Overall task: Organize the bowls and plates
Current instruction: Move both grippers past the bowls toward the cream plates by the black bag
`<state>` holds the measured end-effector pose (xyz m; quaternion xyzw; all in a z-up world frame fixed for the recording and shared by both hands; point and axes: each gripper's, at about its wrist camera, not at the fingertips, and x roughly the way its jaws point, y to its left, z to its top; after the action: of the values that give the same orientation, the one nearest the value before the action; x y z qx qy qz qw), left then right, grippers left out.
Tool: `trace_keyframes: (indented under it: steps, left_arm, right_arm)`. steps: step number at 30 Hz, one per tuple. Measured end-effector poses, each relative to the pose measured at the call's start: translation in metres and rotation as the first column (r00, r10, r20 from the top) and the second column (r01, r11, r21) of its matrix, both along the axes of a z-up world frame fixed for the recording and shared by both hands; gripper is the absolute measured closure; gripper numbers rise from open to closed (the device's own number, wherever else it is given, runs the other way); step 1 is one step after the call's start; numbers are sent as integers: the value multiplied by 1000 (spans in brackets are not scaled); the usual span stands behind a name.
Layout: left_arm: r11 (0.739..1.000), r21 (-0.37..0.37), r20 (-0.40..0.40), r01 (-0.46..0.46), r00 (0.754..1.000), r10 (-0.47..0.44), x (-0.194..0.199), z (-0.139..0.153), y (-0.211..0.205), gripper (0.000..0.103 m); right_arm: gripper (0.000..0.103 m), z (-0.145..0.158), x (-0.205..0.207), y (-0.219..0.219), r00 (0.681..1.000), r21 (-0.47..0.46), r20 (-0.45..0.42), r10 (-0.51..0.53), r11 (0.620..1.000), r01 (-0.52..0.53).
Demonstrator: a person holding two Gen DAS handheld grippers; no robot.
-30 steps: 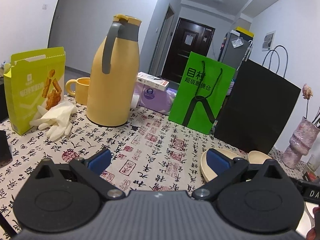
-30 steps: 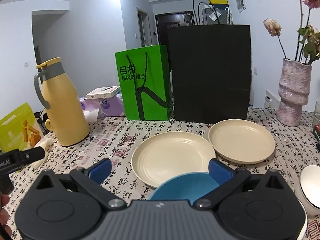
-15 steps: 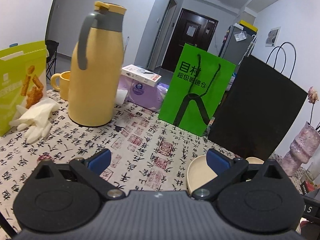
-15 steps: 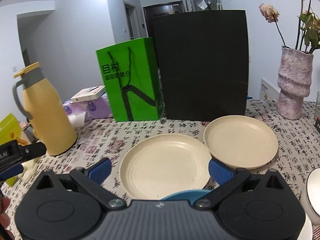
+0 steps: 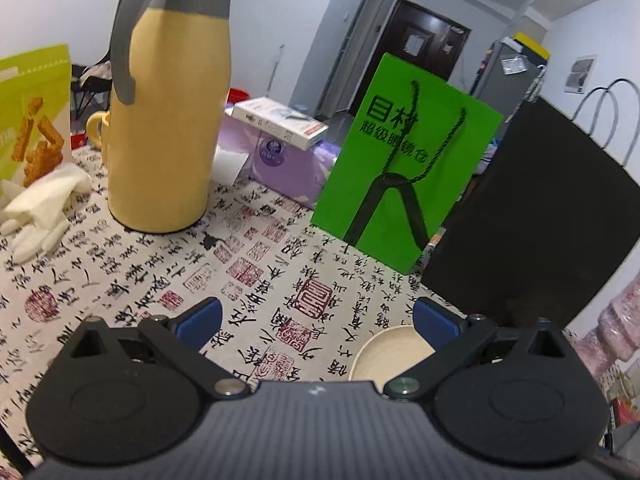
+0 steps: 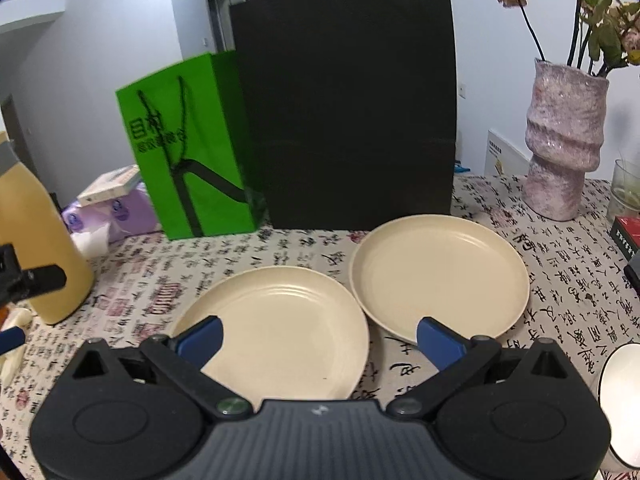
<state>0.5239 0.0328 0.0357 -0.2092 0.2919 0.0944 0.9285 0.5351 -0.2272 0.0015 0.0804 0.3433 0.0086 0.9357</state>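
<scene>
1. Plates: two cream plates lie on the calligraphy-print tablecloth (image 6: 304, 252), the near plate (image 6: 280, 320) just left of the far plate (image 6: 440, 272), their rims touching or almost so.
2. Right gripper (image 6: 318, 336) hovers over the near plate, blue fingers spread wide, holding nothing.
3. Left gripper (image 5: 316, 320) is likewise spread and empty above the cloth; one plate's edge shows by its right finger.
4. Behind stand a green bag (image 6: 192, 148), a black bag (image 6: 352, 112) and a yellow thermos (image 5: 168, 120).

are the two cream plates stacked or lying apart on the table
Apart, unstacked: the near plate and far plate lie flat side by side on the tablecloth, rims nearly meeting; contact unclear.
</scene>
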Motion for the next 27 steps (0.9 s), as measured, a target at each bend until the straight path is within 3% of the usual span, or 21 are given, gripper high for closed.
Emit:
trace_keyframes:
  steps: [6, 10, 11, 12, 27]
  left_arm:
    - [998, -59, -29, 17, 999, -19, 16, -35, 3, 0]
    - [994, -91, 4, 59, 998, -59, 19, -66, 4, 0]
    - [993, -98, -38, 69, 997, -73, 27, -71, 5, 0]
    - [993, -102, -69, 67, 995, -74, 31, -73, 6, 0]
    - [996, -36, -55, 85, 995, -87, 30, -76, 4, 0]
  right_arm:
    - [0, -16, 16, -5, 999, -29, -41, -10, 1000, 9]
    - [0, -24, 23, -4, 998, -62, -55, -13, 998, 10]
    - [0, -26, 24, -3, 998, -77, -57, -12, 997, 8]
    - [0, -28, 25, -2, 998, -88, -60, -16, 996, 11]
    - [0, -45, 35, -7, 993, -63, -99, -62, 996, 56]
